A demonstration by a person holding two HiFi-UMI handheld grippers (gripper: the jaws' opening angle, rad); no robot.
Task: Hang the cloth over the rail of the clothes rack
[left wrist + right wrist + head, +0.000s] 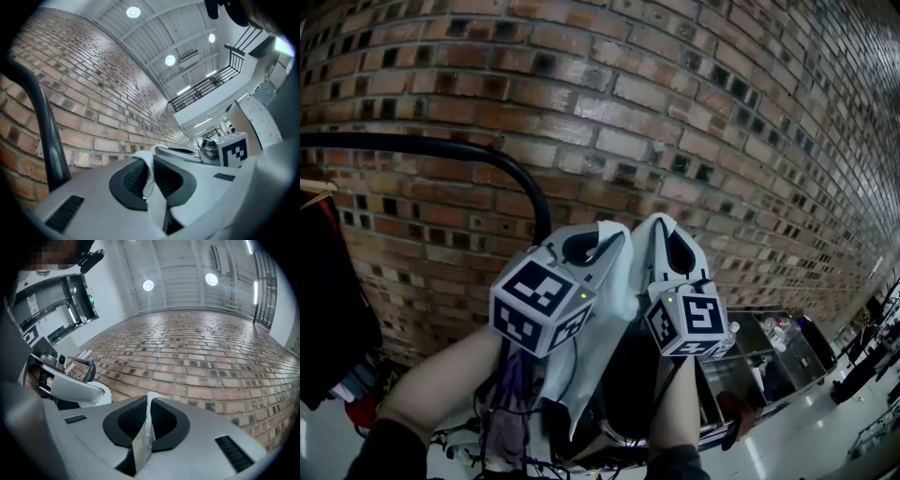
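Observation:
A white cloth (pixel 617 314) hangs between my two grippers, held up in front of a brick wall. My left gripper (pixel 598 237) is shut on the cloth's top edge; that pinched white edge (pixel 149 172) shows between its black pads. My right gripper (pixel 667 228) is shut on the other top corner of the cloth (pixel 149 420). The black rail of the clothes rack (pixel 422 147) curves across the upper left in the head view, to the left of the left gripper and a little higher. In the left gripper view the rail (pixel 44 126) rises at the left.
The brick wall (pixel 675 112) fills the space ahead. Dark clothes (pixel 328 309) hang at the far left. Below and to the right stands a metal cart or table (pixel 769 361) with small items. A tangle of cables (pixel 511 412) lies under my arms.

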